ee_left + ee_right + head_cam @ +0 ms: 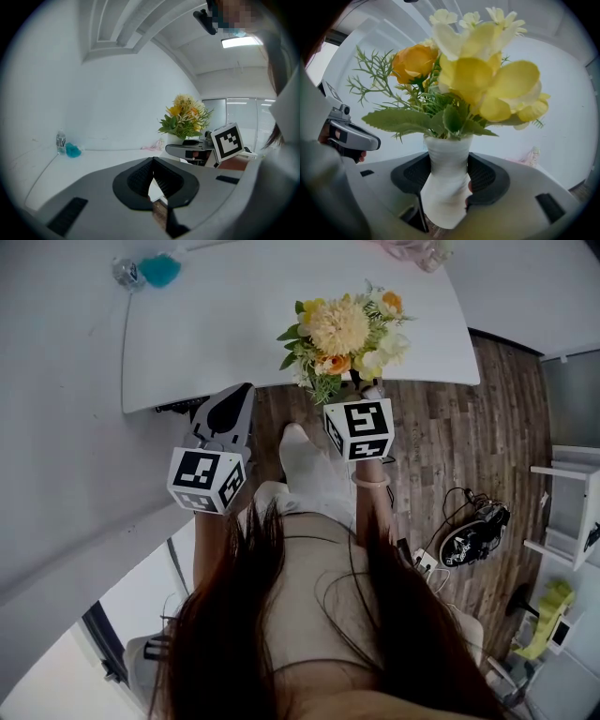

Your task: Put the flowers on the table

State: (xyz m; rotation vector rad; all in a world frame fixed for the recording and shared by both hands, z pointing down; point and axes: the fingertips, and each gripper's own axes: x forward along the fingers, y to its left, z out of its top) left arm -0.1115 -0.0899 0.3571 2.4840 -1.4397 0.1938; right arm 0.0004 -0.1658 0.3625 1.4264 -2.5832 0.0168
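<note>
While its white vase is clamped upright between the jaws of the right gripper, the flowers show at top centre of the head view, overlapping the near edge of the white table. Left gripper sits left of them, apart, jaws together on nothing. A small bottle and a blue object are at the table's upper left.
</note>
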